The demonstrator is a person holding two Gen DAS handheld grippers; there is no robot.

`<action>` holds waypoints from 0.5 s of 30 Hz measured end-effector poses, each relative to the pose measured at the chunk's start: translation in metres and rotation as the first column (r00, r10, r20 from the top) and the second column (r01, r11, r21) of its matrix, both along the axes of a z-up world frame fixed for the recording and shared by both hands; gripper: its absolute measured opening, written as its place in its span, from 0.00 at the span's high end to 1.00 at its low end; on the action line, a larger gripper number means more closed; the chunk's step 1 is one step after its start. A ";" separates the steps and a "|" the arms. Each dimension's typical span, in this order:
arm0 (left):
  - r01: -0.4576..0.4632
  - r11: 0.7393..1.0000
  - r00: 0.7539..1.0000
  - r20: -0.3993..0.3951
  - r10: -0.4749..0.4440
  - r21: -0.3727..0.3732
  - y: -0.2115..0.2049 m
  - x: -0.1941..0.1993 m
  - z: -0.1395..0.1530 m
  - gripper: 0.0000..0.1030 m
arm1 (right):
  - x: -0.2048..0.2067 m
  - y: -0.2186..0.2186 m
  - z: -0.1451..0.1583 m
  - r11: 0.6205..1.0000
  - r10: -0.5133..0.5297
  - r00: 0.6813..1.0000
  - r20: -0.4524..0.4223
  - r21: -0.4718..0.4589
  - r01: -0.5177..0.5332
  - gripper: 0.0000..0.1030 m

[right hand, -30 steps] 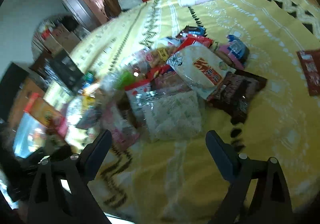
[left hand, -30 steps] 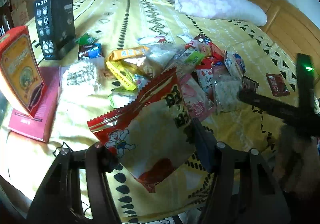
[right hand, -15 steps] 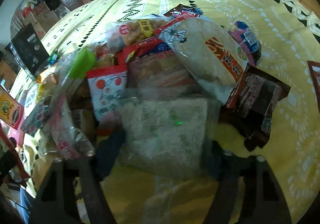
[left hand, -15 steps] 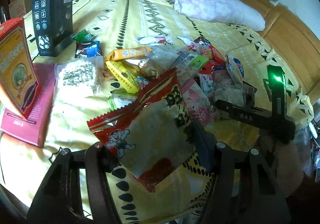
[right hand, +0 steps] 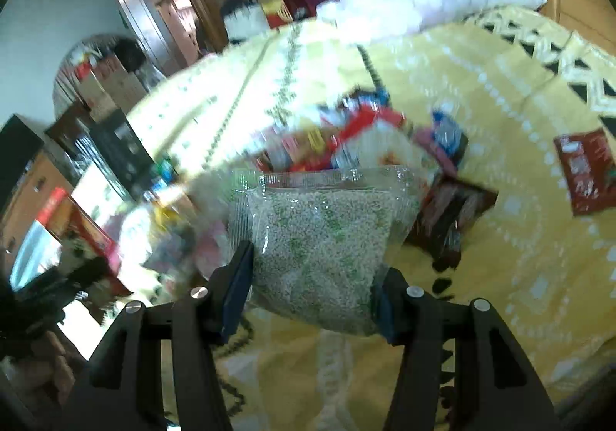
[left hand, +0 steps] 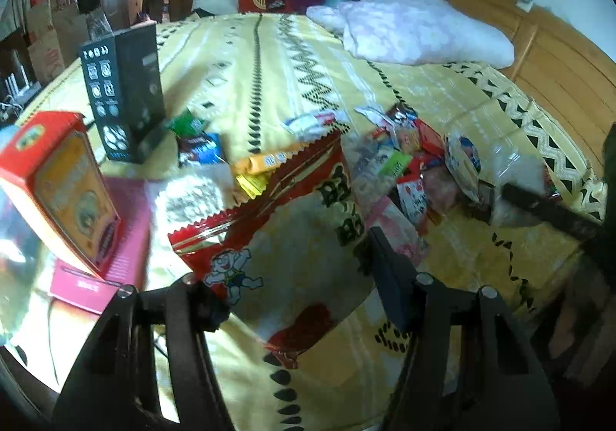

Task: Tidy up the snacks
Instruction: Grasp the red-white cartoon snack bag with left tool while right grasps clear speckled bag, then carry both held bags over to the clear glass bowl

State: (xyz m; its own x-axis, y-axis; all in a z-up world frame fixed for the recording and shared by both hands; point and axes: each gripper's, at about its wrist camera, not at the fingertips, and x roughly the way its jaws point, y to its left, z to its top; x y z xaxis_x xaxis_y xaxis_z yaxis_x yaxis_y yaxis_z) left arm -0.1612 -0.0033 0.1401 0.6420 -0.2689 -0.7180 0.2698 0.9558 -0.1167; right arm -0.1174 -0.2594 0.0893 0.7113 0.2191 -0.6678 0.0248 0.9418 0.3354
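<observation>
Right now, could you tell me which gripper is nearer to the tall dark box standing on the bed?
Left. The left gripper sits near the dark box; the right gripper is further right, across the snack pile.

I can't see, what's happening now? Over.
Left gripper shut on red bag. Right gripper shut on clear bag. Snack pile ahead.

Left tool (left hand: pixel 298 280) gripping red snack bag (left hand: pixel 285 238), blurred, probably red box (left hand: pixel 57 184) left
</observation>
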 end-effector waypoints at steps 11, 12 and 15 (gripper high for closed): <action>-0.053 0.999 0.997 0.053 0.053 -0.010 0.027 0.003 0.025 0.40 | 0.002 0.035 0.076 0.997 0.081 0.987 0.141 -0.006 -0.081 0.43; -0.056 0.998 0.997 0.058 0.057 -0.010 0.030 0.003 0.027 0.40 | 0.003 0.038 0.080 0.996 0.086 0.985 0.146 -0.008 -0.086 0.43; -0.065 0.998 0.995 0.069 0.066 -0.013 0.038 0.004 0.033 0.40 | 0.006 0.047 0.089 0.995 0.104 0.982 0.161 -0.015 -0.103 0.43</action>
